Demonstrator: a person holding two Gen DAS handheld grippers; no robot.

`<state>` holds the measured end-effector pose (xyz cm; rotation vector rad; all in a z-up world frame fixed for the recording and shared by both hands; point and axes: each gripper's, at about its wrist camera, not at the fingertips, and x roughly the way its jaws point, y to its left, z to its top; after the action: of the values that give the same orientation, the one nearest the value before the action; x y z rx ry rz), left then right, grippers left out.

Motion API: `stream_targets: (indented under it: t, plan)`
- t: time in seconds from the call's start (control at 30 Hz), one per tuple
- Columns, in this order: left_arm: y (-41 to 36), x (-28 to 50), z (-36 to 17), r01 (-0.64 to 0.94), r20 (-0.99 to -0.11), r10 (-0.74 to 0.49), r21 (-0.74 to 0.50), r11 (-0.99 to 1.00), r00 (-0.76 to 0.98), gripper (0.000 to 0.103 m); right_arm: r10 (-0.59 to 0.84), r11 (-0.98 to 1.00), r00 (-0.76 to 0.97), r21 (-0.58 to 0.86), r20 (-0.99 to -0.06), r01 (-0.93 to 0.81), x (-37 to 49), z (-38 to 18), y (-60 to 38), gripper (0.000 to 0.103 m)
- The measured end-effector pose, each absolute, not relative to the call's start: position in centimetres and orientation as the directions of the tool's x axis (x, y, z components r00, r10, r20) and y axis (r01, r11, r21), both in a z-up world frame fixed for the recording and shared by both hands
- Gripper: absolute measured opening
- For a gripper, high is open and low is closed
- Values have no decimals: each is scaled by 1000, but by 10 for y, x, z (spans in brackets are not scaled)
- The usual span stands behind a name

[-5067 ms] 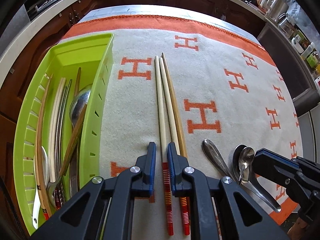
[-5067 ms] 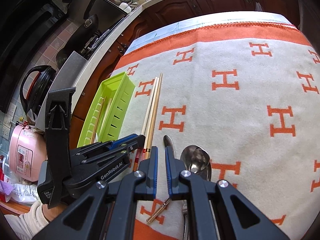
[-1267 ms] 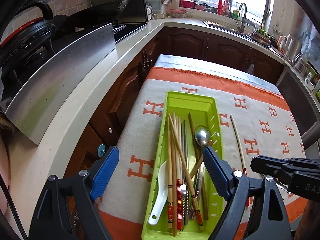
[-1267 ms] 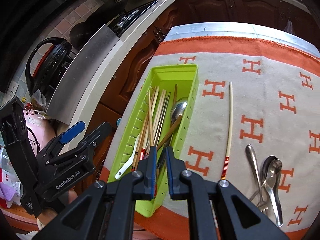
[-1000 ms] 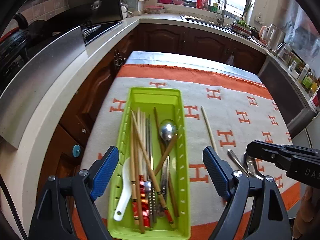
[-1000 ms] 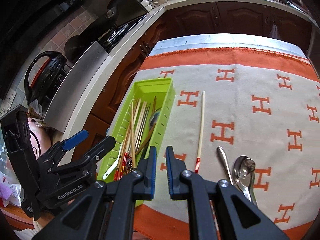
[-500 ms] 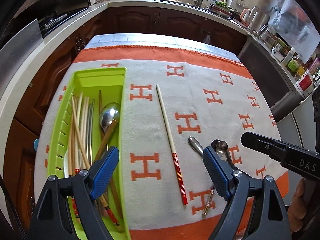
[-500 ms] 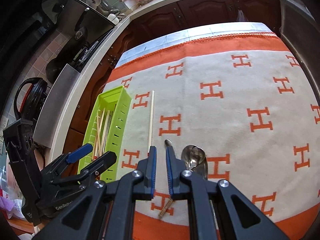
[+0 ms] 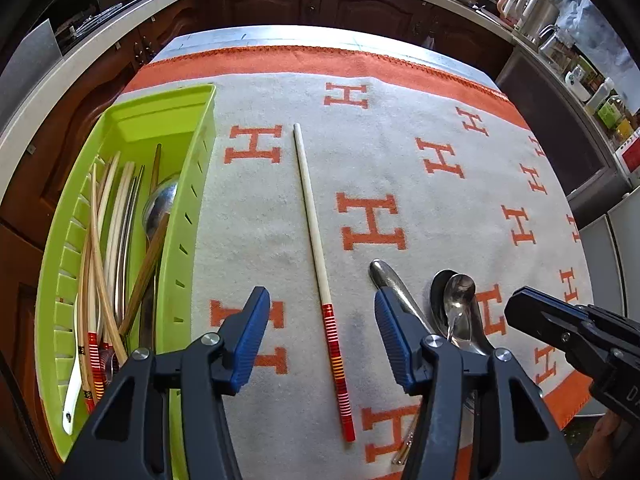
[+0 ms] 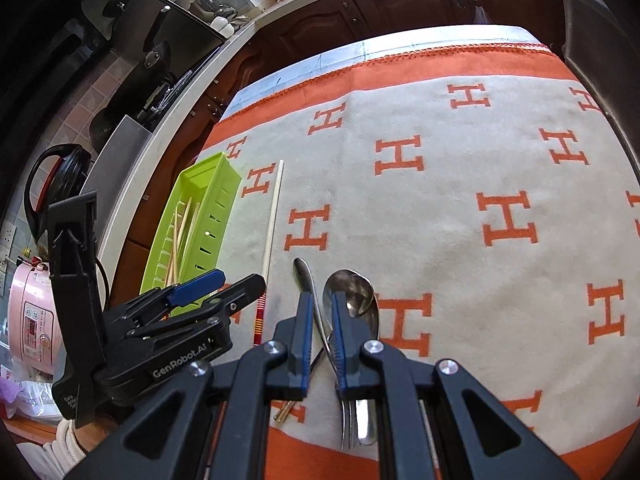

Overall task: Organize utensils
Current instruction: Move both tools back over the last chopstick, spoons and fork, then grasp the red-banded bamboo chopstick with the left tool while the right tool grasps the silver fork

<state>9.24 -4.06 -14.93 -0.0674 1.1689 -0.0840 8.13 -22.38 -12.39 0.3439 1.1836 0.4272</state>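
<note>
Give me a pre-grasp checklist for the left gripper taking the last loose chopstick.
1. Chopstick between the left gripper's pads: ok, jaws have just been closing, pads not touching it.
2. Chopstick lying apart from the spoons: ok.
3. Green tray has room: ok, far end bare.
4. Right gripper clear of the chopstick: ok, it is over the spoons.
5. Right gripper gripping anything: cannot tell.

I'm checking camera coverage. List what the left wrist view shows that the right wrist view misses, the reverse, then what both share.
Left wrist view only: the metal spoon and white spoon inside the green tray, and bottles on the far counter.

Right wrist view only: the pink rice cooker, a fork and a sleeve cuff.

Both: the tray, the striped chopstick on the H-patterned cloth, the loose spoons, and both tongs.
</note>
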Motion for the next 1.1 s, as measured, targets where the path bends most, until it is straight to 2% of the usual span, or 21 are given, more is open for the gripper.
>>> stream_targets:
  t: [0.2,0.47,0.53,0.57,0.6,0.7,0.93,1.0,1.1]
  plan:
    - [-44,100,-167,5,-931,-63,-66,998,360,52,516,856,295,482,-804,-184,78,-131,-223,10]
    - [-56,103,-173,18,-914,9,18,1000,406,51,521,850,266,466,-811,-247,74,-137,-215,10]
    - [-55,104,-172,17,-909,8,17,1000,416,46,520,850,256,462,-815,-254,73,-139,-212,10]
    - [-55,104,-171,12,-902,12,19,1000,432,35,519,849,250,461,-817,-257,73,-140,-212,10]
    - [-55,104,-171,14,-900,10,18,1000,437,19,519,849,245,460,-819,-260,72,-142,-211,10]
    - [-53,104,-170,17,-898,-2,7,1000,440,5,518,848,226,459,-825,-265,71,-147,-211,10]
    - [-43,98,-168,13,-896,-42,-41,999,442,3,502,846,181,436,-846,-306,70,-153,-204,10]
    - [-42,97,-167,14,-898,-47,-46,999,438,3,484,850,168,416,-859,-324,71,-155,-200,20]
    - [-38,94,-165,14,-901,-60,-60,998,431,3,471,849,164,395,-867,-352,69,-156,-194,21]
